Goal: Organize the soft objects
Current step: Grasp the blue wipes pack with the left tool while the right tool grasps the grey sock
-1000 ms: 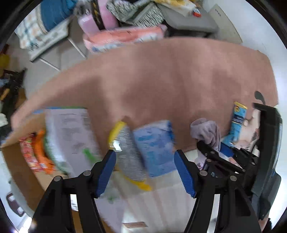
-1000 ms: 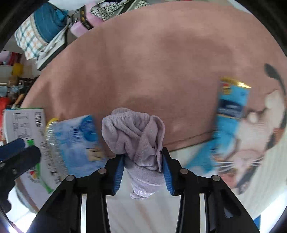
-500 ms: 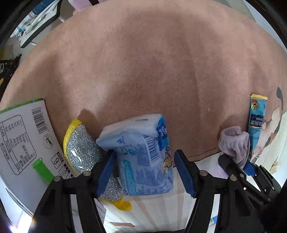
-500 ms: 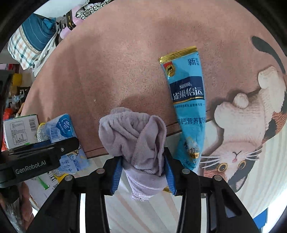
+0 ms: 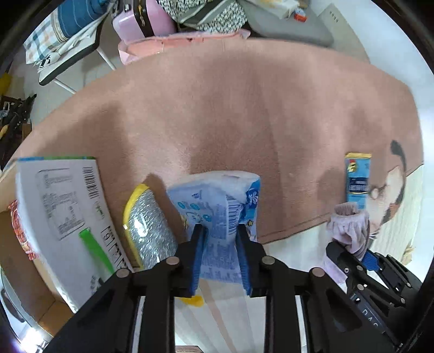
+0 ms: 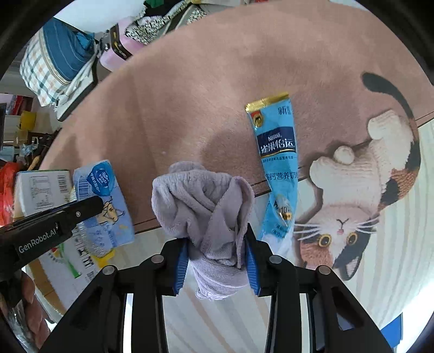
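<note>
My left gripper (image 5: 220, 232) is shut on a blue and white tissue pack (image 5: 217, 198) and holds it over the near edge of the pink rug (image 5: 230, 108). The pack also shows in the right wrist view (image 6: 105, 201). My right gripper (image 6: 217, 236) is shut on a bunched lilac cloth (image 6: 206, 206); the cloth also shows in the left wrist view (image 5: 350, 225). A yellow-edged silver scouring sponge (image 5: 149, 228) lies just left of the pack. A blue Nestle sachet (image 6: 276, 163) lies on the rug, right of the cloth.
A white printed carton (image 5: 62, 217) lies at the left over a cardboard box (image 5: 29, 274) with red snack bags. A cat picture (image 6: 352, 195) marks the rug's right end. Bags, a pink case (image 5: 146, 19) and a chair stand beyond the rug.
My left gripper has closed on the tissue pack and lifted it a little. My right gripper keeps its hold on the lilac cloth and has barely moved.
</note>
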{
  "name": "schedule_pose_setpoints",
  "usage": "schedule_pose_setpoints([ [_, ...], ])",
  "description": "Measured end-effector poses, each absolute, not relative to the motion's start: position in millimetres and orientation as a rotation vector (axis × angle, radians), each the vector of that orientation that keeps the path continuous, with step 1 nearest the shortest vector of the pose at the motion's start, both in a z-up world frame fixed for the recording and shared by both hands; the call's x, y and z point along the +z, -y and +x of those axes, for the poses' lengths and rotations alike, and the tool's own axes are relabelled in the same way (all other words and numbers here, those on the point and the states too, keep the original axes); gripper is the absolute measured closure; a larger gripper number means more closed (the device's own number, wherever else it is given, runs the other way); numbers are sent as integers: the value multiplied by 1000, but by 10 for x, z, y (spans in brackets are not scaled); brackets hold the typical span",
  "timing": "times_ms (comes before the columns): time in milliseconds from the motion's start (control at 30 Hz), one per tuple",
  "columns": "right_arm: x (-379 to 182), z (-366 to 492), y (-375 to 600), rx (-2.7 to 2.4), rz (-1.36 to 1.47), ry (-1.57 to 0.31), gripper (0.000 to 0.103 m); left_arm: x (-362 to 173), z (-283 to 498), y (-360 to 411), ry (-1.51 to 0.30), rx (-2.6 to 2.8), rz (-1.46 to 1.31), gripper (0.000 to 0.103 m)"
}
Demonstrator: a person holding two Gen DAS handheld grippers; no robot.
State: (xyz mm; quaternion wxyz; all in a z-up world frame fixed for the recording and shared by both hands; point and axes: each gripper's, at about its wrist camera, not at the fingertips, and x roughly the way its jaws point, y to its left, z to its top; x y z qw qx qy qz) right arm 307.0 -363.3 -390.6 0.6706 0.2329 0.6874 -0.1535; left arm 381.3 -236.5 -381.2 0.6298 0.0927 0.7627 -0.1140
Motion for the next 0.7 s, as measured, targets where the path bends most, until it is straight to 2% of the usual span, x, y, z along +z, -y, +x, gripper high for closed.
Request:
schedule_pose_setpoints([
  [167,-3647,3058,3521,-338,488,-1513,65,-3643,3765,2272,-1721,-295,204,87],
  [300,-3584,3028,3512,-363,469,-1511,65,-3908,3840,2229,-1801,-284,176,59],
  [500,-3730,3044,3549,-382,487,-1527,65,-4308,3928,2182,-1853,-223,201,46],
  [567,-3796,3047,3564,-384,496,-1531,65,-4294,3937,2202,-1833,-215,194,50],
  [600,-3818,3048,3571,-384,499,-1532,65,-4264,3936,2223,-1815,-229,186,60],
  [700,-3853,3046,3561,-382,509,-1531,65,-4095,3880,2265,-1772,-264,194,69],
])
